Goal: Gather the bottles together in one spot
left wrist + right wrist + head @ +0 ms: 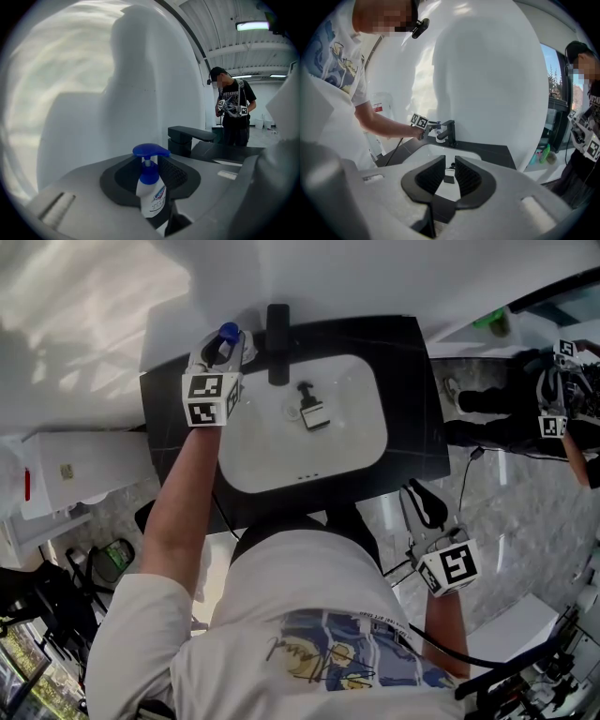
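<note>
A white pump bottle with a blue head (228, 333) stands at the back left of the black counter (412, 381), just left of the black faucet (277, 343). My left gripper (225, 348) is shut on this bottle. In the left gripper view the pump bottle (151, 194) sits upright between the jaws of the left gripper (150, 174). A small pale object with a dark top (315, 414) lies in the white basin (356, 442). My right gripper (424, 504) hangs off the counter's front right corner. Its jaws (449, 173) stand a narrow gap apart with nothing between them.
A green bottle (494, 322) stands on a pale ledge right of the counter, also visible as the green bottle (543, 153). Another person in black (553, 399) stands at the far right holding grippers. A white wall rises behind the faucet (190, 138). Boxes and cables lie on the floor at left.
</note>
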Tool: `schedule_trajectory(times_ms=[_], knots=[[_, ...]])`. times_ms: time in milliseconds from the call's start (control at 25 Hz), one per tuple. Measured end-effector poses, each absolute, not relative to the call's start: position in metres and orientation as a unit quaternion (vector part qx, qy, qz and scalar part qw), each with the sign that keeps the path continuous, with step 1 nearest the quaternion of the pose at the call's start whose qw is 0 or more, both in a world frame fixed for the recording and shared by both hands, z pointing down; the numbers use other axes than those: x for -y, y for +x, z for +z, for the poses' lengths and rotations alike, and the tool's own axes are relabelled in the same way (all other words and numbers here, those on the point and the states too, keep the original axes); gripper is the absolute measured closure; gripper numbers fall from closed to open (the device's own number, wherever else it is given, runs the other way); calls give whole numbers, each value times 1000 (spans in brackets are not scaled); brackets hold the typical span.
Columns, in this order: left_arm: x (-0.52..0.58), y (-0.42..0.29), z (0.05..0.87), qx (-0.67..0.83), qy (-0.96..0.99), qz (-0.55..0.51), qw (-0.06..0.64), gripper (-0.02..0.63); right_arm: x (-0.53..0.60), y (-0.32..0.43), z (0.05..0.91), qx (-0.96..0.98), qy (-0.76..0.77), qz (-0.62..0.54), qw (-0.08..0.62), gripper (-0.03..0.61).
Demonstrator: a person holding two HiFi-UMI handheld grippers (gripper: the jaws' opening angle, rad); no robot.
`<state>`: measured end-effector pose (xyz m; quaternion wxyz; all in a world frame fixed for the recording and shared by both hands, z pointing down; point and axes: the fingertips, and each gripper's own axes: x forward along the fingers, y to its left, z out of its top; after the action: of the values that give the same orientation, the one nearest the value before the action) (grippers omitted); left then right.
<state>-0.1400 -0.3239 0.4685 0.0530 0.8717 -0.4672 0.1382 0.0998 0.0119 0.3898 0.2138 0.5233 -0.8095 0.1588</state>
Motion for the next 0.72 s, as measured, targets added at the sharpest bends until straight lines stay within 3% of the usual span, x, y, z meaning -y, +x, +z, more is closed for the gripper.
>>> schedule_trajectory(times_ms=[720], knots=[[307, -132, 482, 471, 863, 182, 17, 356, -17, 106, 392, 824, 499, 162, 213, 515]])
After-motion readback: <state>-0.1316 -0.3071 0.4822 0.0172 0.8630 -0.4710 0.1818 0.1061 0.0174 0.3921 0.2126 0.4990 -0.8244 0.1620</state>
